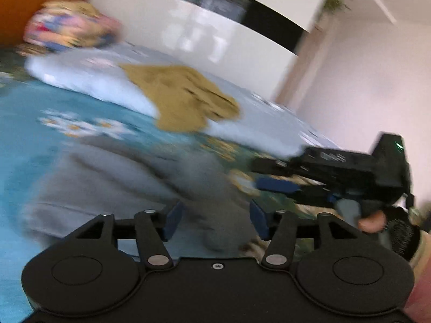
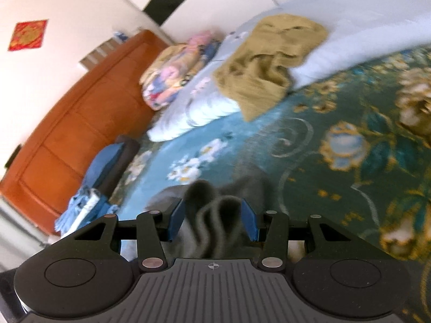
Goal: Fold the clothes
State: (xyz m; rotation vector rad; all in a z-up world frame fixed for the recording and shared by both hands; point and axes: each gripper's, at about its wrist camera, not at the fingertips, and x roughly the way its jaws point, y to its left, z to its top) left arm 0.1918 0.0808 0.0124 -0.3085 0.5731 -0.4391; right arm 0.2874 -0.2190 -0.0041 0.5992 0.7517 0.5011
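1. Grey cloth (image 2: 212, 228), a garment whose kind is not readable, is lying on the bed (image 2: 336, 140), bunched at the near edge of the floral teal cover.
2. The right tool (image 2: 212, 215) is clenching a raised, rumpled fold of that garment; the fabric is filling the gap between its blue pads (image 2: 176, 215) and standing up in ridges.
3. The left tool (image 1: 212, 216) is hanging released, its pads (image 1: 172, 218) apart with nothing pinched; the grey garment (image 1: 115, 177) is spreading just ahead and below it, mostly toward its left side.
4. In the left view the right tool (image 1: 277, 184) is showing at the right, a hand (image 1: 373, 220) wrapping its grip, so the two tools are sitting near each other over the same garment.
5. The garment's long axis seems to be running across the left view, away from the right tool; motion blur is making its far edge hard to place.
6. The left tool appears nearer the free grey area, so a fresh grasp there looks like the coming move.
7. An ochre garment (image 2: 269, 64) is lying well apart, draped half over a pale quilt (image 2: 204, 107) and half onto the cover.
8. No containers are showing.
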